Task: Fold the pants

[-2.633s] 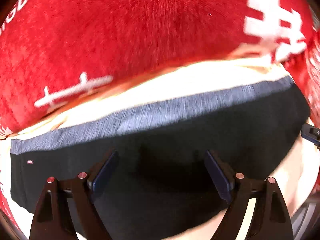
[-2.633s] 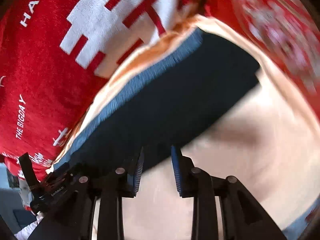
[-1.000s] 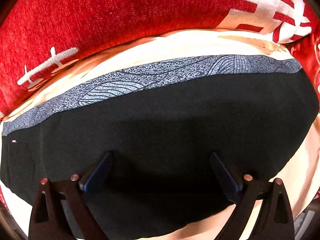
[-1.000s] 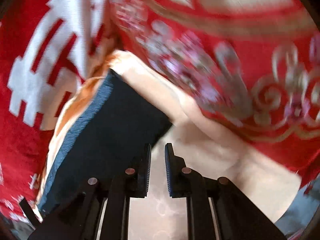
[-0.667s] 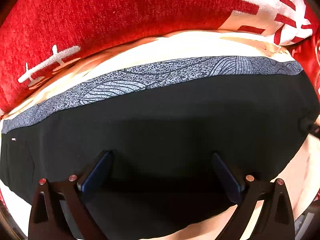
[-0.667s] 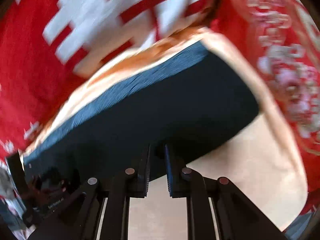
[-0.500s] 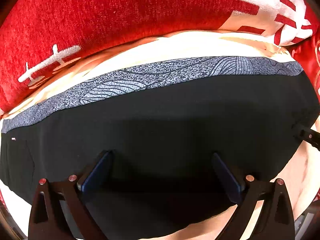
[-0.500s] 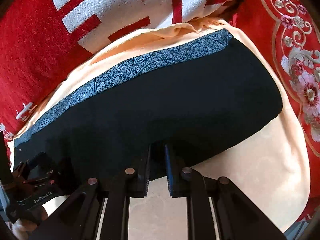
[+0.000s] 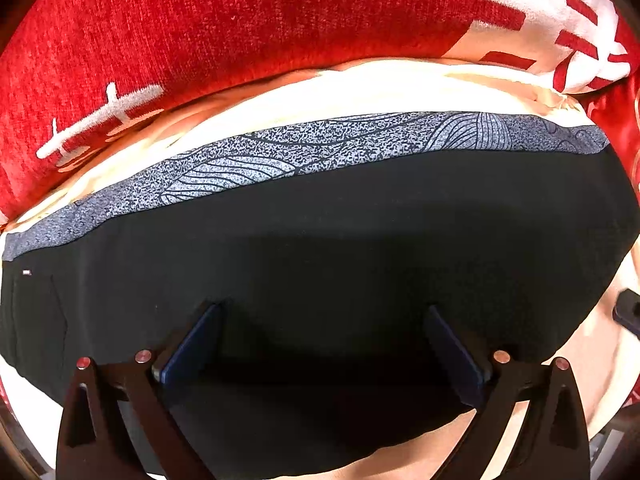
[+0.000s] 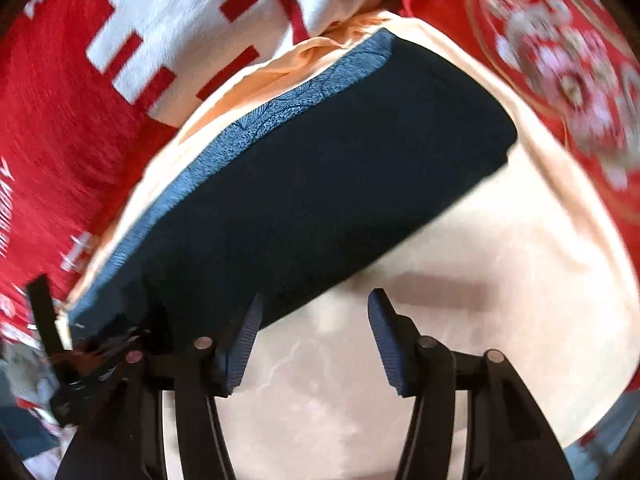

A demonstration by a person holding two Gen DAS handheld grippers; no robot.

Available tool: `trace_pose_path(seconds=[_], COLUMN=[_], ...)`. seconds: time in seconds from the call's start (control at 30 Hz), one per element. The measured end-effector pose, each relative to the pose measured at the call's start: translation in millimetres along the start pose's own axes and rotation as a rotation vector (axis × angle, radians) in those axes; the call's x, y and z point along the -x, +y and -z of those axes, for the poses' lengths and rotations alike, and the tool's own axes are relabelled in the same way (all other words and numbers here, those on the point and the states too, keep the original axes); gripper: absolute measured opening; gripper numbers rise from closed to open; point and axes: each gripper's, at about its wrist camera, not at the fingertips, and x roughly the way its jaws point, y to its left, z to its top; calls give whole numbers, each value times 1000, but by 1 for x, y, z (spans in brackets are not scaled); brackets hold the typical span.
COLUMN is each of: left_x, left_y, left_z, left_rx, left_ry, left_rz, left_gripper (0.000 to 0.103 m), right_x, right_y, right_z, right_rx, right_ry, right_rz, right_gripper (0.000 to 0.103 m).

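Observation:
Black pants (image 9: 320, 240) lie folded in a long flat band on a cream sheet (image 9: 360, 96). A grey patterned strip (image 9: 304, 148) runs along their far edge. My left gripper (image 9: 324, 316) is open, its two pads resting over the black cloth near the band's middle, holding nothing. In the right wrist view the same pants (image 10: 320, 184) run diagonally. My right gripper (image 10: 314, 308) is open and empty at their near edge, over the sheet (image 10: 460, 340). The left gripper (image 10: 92, 352) shows at the lower left there.
Red cushions with white characters (image 9: 200, 28) rise right behind the pants. A red blanket with floral pattern (image 10: 560, 60) borders the sheet on the right. The right gripper's tip (image 9: 628, 314) shows at the right edge of the left wrist view.
My right gripper has opened from shut and swung; its view is tilted now. The left gripper has stayed open in the same place over the pants.

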Motion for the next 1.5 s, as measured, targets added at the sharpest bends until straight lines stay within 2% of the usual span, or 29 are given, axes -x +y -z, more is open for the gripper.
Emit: trace_pose_path(seconds=[0.17,0.33,0.53,0.77,0.9,1.07,1.1,1.13,1.17,1.27,1.37,1.43,1.5], left_x=[1,8,25,1,1,-5,-6,-6,-4,8,19,20,20], left_y=[0,-2,-33,-63,-63,-60,-64,-64,-63,-64,-64,-67,-67], left_z=[0,-1,-8,-10,-4,-5,-9,-11,-15,-16,-23,-23,-24], left_rx=[8,4,-47,-28,-33,-38,-39,-40,-37,-33,-54,-66,-63], left_ry=[7,3,-40,-21,-45,9,25,38,44,14,-28,-35,-32], left_rz=[-10,-15,44,57,68,72,70,72,72,66,67,53,39], left_gripper=[102,102,102,102,102,102,102,102,102,102,102,102,102], right_x=[8,8,-3,-19,-23,-32,-33,-34,-37,-41,-27,-22,-20], right_y=[-27,-55,-74,-108,-108,-95,-96,-98,-101,-110,-103,-101,-102], right_z=[9,-1,-9,-9,-21,-41,-43,-43,-44,-43,-43,-39,-32], right_rx=[-89,-209,-275,-400,-409,-407,-432,-451,-483,-544,-482,-464,-459], right_ry=[-19,-65,-96,-148,-227,-250,-238,-220,-190,-152,-173,-168,-149], right_rz=[-164,-231,-318,-482,-539,-572,-580,-584,-584,-634,-621,-610,-594], right_gripper=[59,59,59,59,58,59,58,44,17,13,13,19,31])
